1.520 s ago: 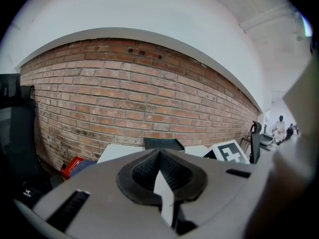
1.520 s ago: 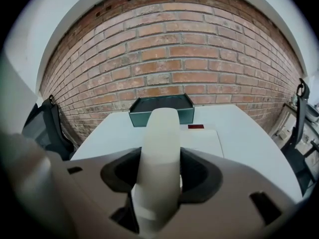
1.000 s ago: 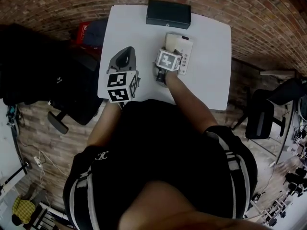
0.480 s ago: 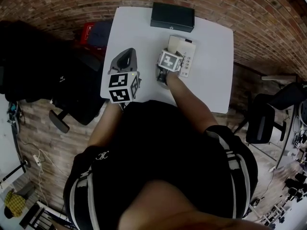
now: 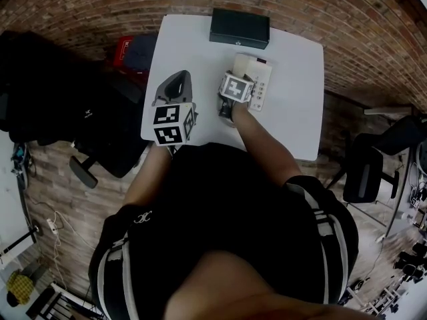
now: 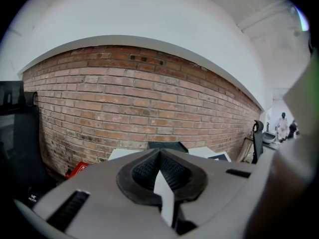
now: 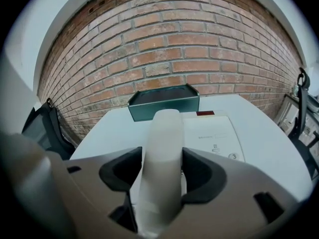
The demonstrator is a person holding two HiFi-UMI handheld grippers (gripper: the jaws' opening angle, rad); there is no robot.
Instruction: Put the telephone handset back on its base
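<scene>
Right gripper view: fingers [image 7: 118,176] tight on handset [image 7: 162,148] at base [image 7: 214,133]; left fingers [image 6: 143,171] together

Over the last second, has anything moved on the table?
Nothing visibly moved. The right hand-held gripper stays shut on the handset at the telephone base; the left hand-held gripper stays shut and empty.

White table [image 5: 293,79] upper centre: black box [image 5: 239,28] at top edge, phone base [image 5: 261,89] mid-table, right gripper [image 5: 238,73] with handset [image 5: 245,61] over its left side, left gripper [image 5: 177,80] at left edge.
</scene>
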